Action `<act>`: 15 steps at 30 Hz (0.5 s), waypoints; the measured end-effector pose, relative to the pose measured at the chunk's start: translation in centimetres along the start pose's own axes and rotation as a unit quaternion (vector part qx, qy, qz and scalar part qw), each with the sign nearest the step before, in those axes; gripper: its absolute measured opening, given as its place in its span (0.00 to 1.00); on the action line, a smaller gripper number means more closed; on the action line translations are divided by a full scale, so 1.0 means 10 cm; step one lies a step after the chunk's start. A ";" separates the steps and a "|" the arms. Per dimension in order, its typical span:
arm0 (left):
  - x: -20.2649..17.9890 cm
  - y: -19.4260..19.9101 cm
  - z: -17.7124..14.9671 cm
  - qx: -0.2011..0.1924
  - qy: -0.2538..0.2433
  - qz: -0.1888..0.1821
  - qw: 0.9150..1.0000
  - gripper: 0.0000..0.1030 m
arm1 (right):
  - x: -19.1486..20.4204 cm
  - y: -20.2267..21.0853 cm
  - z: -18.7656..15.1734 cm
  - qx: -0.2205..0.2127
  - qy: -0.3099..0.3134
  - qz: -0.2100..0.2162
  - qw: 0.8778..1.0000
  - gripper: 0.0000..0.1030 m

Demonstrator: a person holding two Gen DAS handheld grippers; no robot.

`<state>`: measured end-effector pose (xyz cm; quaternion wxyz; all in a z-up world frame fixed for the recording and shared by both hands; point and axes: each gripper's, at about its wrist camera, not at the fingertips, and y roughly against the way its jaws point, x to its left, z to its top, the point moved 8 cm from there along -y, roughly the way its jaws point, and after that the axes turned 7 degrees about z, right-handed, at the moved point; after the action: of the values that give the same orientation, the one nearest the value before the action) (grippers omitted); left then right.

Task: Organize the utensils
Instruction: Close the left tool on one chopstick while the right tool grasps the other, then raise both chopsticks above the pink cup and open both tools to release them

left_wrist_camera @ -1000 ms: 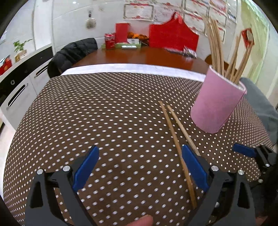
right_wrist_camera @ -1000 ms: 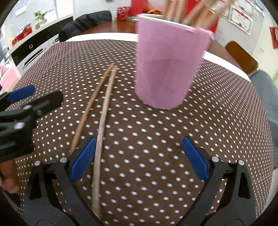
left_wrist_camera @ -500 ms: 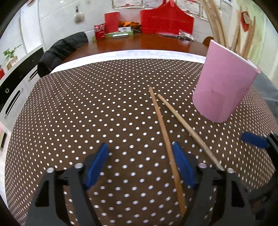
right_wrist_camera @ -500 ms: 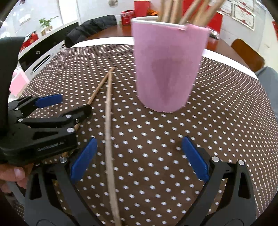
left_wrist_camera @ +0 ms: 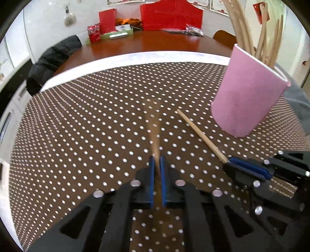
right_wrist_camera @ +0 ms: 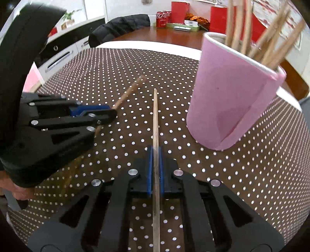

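Two wooden chopsticks are on the brown polka-dot tablecloth (left_wrist_camera: 87,126). My left gripper (left_wrist_camera: 157,164) is shut on one chopstick (left_wrist_camera: 154,133), which looks blurred. It also shows in the right wrist view (right_wrist_camera: 127,93), held by the left gripper (right_wrist_camera: 110,114). My right gripper (right_wrist_camera: 155,153) is shut on the other chopstick (right_wrist_camera: 155,120), which also shows in the left wrist view (left_wrist_camera: 199,133), as does the right gripper (left_wrist_camera: 228,162). A pink cup (left_wrist_camera: 246,100) (right_wrist_camera: 230,102) holding several chopsticks (right_wrist_camera: 246,25) stands to the right.
Behind the cloth is a wooden table (left_wrist_camera: 155,42) with red boxes (left_wrist_camera: 170,17), red cans (left_wrist_camera: 94,34) and a green tray. A black jacket (left_wrist_camera: 52,60) hangs on a chair at the left. White cabinets (right_wrist_camera: 60,56) stand at the far left.
Both grippers have closed, each on one chopstick. The two chopsticks have spread apart, and the left one is moving.
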<state>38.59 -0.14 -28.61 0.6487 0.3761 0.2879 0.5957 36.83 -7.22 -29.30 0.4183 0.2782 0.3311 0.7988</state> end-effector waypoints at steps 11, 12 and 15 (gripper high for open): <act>0.12 0.55 -0.06 -0.088 0.071 -0.035 0.993 0.05 | -0.16 0.76 0.01 -0.122 -0.070 0.105 0.984 0.06; 0.11 0.63 -0.03 -0.103 0.073 -0.038 0.991 0.05 | -0.17 0.85 0.04 -0.137 -0.076 0.114 0.981 0.06; 0.09 0.93 0.09 -0.153 0.082 -0.055 0.983 0.05 | -0.21 1.04 0.11 -0.167 -0.086 0.128 0.974 0.06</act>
<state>34.25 0.68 -20.35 0.7046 0.2062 0.2660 0.6248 33.65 -13.19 -20.99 0.3800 0.3123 0.1175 0.8627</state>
